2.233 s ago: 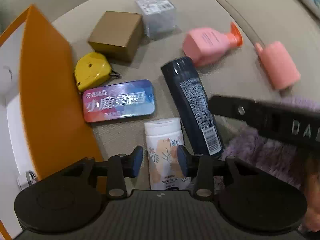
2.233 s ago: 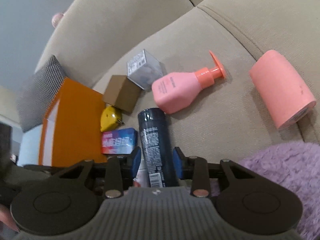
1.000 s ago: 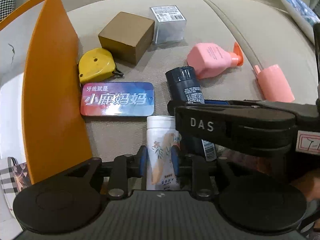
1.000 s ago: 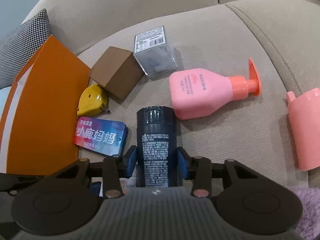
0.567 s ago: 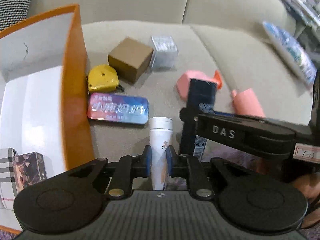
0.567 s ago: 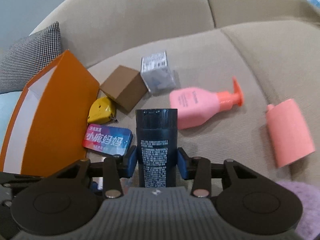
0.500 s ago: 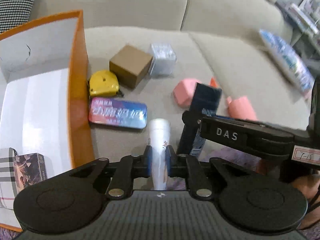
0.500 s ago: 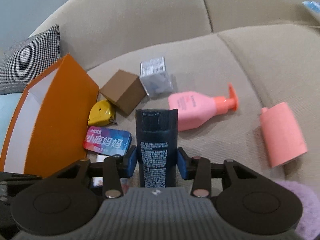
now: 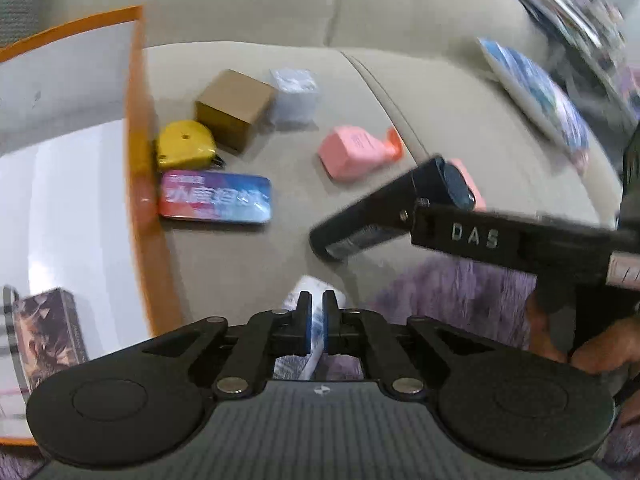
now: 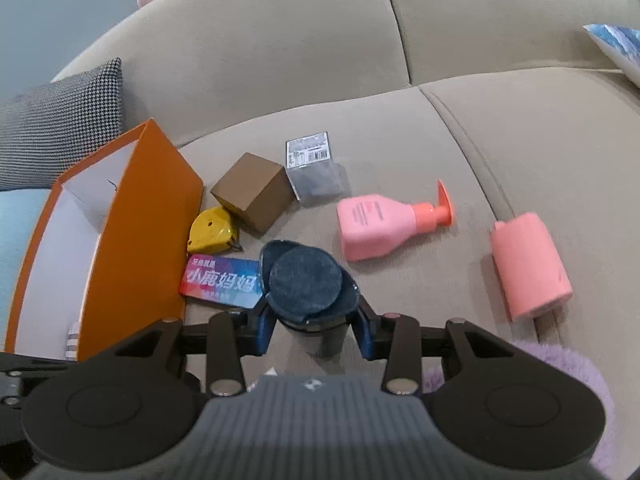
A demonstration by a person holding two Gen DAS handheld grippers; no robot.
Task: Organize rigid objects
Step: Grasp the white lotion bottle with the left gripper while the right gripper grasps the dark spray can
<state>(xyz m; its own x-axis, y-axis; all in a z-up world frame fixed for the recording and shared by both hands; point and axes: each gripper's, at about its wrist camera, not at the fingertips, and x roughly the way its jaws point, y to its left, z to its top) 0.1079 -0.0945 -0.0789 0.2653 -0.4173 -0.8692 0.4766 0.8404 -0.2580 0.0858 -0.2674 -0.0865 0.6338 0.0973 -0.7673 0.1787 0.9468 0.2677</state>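
My left gripper (image 9: 313, 327) is shut on a white flower-print tube (image 9: 307, 334), lifted above the sofa seat beside the orange box (image 9: 142, 184). My right gripper (image 10: 316, 330) is shut on a dark blue bottle (image 10: 306, 286), held in the air with its round end toward the camera; the bottle also shows in the left wrist view (image 9: 384, 210), tilted. On the seat lie a colourful tin (image 10: 220, 284), a yellow tape measure (image 10: 212, 230), a brown cube box (image 10: 254, 192), a clear box (image 10: 314, 170), a pink pump bottle (image 10: 380, 226) and a pink cylinder (image 10: 528, 266).
The orange box (image 10: 136, 240) stands open at the left, white inside, with a patterned box (image 9: 52, 328) in it. A houndstooth cushion (image 10: 60, 124) leans behind it. A purple fluffy blanket (image 10: 576, 396) lies at the near right. A blue book (image 9: 540, 96) lies at the far right.
Both grippers have risen from the seat with their objects. The dark bottle has tipped over so its end faces the right wrist camera. The left gripper has moved back with the white tube.
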